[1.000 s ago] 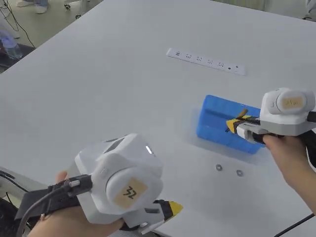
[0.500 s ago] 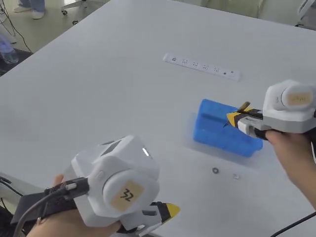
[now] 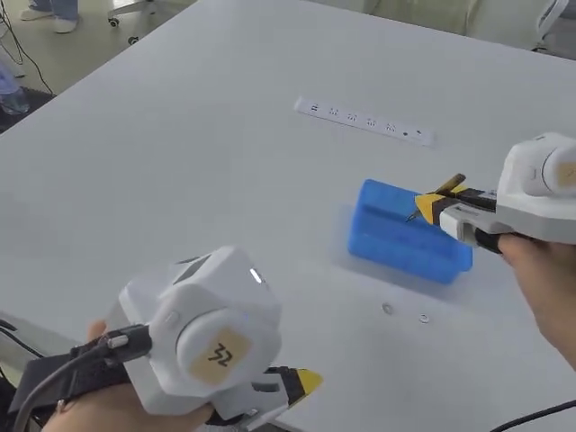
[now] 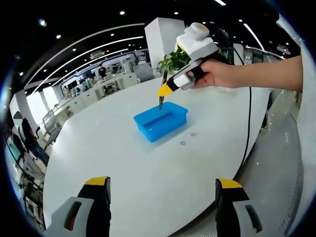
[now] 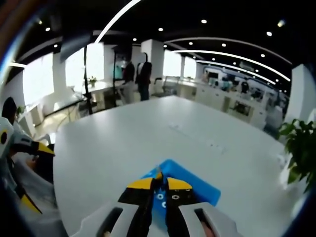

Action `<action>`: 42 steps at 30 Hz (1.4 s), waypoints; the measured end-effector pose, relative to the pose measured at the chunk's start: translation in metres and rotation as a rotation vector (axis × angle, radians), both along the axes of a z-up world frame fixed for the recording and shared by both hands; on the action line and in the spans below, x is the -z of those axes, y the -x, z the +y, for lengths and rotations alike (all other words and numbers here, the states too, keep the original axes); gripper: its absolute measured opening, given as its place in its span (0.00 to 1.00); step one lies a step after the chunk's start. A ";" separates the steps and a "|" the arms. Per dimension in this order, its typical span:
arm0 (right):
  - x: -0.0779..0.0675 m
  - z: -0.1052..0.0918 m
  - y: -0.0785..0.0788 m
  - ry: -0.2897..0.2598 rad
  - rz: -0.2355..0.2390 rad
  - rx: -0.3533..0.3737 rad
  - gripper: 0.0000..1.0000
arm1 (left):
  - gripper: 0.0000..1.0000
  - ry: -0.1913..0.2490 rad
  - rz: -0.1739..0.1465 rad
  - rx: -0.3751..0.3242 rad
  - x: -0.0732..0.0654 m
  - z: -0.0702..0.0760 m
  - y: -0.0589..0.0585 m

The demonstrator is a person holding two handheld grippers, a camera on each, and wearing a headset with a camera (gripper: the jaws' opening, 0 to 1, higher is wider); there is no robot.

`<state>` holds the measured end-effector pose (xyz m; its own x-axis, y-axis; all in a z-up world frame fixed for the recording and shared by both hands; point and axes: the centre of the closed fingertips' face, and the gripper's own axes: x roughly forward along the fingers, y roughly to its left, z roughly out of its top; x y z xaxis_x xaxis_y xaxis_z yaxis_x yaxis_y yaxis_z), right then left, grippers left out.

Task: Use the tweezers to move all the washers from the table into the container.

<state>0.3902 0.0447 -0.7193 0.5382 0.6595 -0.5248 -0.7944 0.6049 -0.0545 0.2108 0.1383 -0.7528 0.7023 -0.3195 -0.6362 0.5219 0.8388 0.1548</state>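
while two washers wait on the white table [image 3: 180, 162], we judge the step in hand to be the drop over the blue container [image 3: 405, 256]. the right gripper [image 3: 430, 205] is squeezed narrow on the tweezers [image 4: 161, 98], which hang point-down just above the container's far side. whether the tips carry a washer is too small for us to tell.

to do this well, we would keep the tips inside the container's rim and low before easing the squeeze, so a light ring falls flat rather than bouncing out. in the right gripper view, small pale rings that look like washers lie on the blue floor between the jaws. for the next pick, we would bring the tips down at a shallow slant and pinch one edge of the ring, since a thin disc on a smooth top will likely skid if pushed.

the near washer [image 3: 387, 309] and the second washer [image 3: 424, 318] lie close together on the table just in front of the container, on our side, below and apart from the right gripper. the left gripper [image 4: 162, 182] hovers with its jaws wide and holding nothing at the near table edge, well apart from both rings. a power strip [image 3: 364, 121] lies beyond the container.
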 end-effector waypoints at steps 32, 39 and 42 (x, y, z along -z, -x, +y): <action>0.041 -0.009 0.056 -0.012 0.173 -0.038 0.05 | 0.89 -0.007 0.011 0.000 0.003 -0.002 0.003; 0.061 -0.010 0.065 0.027 0.210 -0.042 0.05 | 0.90 -0.004 0.020 0.005 0.007 -0.002 0.006; 0.067 -0.010 0.069 0.040 0.221 -0.042 0.05 | 0.90 -0.005 0.022 0.002 0.008 -0.001 0.006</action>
